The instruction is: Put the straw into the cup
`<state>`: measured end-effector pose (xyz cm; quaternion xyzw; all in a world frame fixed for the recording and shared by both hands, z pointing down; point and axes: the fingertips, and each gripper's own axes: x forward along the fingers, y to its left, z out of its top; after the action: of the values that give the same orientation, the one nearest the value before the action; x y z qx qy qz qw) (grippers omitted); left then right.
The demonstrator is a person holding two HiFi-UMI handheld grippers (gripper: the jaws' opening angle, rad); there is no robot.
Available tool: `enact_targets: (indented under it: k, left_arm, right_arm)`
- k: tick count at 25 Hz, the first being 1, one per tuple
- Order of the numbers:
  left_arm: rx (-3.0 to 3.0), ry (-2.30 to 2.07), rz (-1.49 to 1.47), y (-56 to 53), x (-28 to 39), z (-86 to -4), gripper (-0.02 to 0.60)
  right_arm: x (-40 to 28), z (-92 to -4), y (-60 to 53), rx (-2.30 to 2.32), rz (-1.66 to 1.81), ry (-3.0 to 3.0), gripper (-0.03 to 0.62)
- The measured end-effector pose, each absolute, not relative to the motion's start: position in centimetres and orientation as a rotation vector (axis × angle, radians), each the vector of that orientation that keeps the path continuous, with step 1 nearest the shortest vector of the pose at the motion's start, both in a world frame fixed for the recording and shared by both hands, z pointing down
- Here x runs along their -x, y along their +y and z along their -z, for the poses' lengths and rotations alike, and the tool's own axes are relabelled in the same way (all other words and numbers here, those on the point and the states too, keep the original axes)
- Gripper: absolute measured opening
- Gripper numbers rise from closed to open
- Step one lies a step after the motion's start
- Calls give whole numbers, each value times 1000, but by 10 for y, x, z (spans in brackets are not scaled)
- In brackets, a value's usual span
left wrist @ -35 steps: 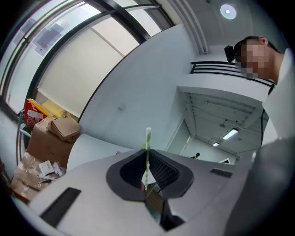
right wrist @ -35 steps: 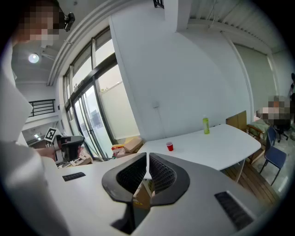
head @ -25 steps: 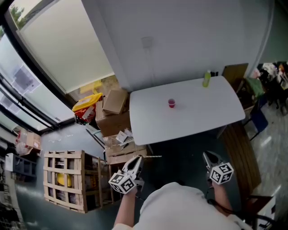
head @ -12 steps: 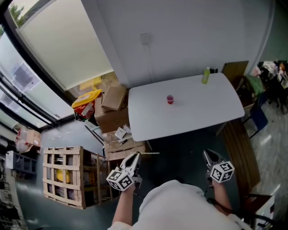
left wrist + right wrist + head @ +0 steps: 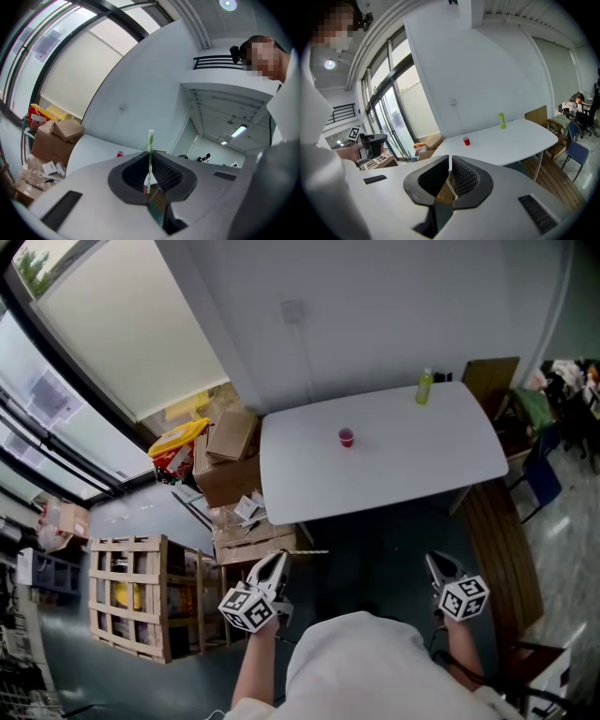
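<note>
Two handheld grippers hang low in front of a person, well short of a white tabletop (image 5: 403, 474) where a small red cup (image 5: 346, 437) stands upright, with a green bottle (image 5: 424, 387) off at the back edge. The left gripper (image 5: 277, 559) has its jaws pinched on a thin pale straw (image 5: 307, 552) with green striping. In the head view the straw sticks out sideways from the jaw tips toward the person's right, its long axis roughly level and lying across the line to the cup, not along it. The right gripper (image 5: 432, 562) carries nothing, its jaws pressed together with only a sliver of a slit between them. The cup lies ahead and well apart from both grippers, between them and slightly nearer the straw-bearing left side, so the task appears barely begun. The coming move looks to call for a long carry forward over the tabletop, then a turn of the left gripper to bring the straw end-down above the cup's open mouth. Cardboard boxes (image 5: 230, 442) and a wooden crate (image 5: 131, 601) crowd the floor to the left.
</note>
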<state>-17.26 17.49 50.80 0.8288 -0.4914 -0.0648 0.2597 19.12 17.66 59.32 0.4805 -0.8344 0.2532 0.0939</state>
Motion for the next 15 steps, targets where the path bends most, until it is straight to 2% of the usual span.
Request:
enact_targets:
  k: [15]
  left_arm:
    - [-2229,-1317,155,141,157,-519,23]
  right_arm:
    - [-195,-607,146,-1401,-787,-2468,43]
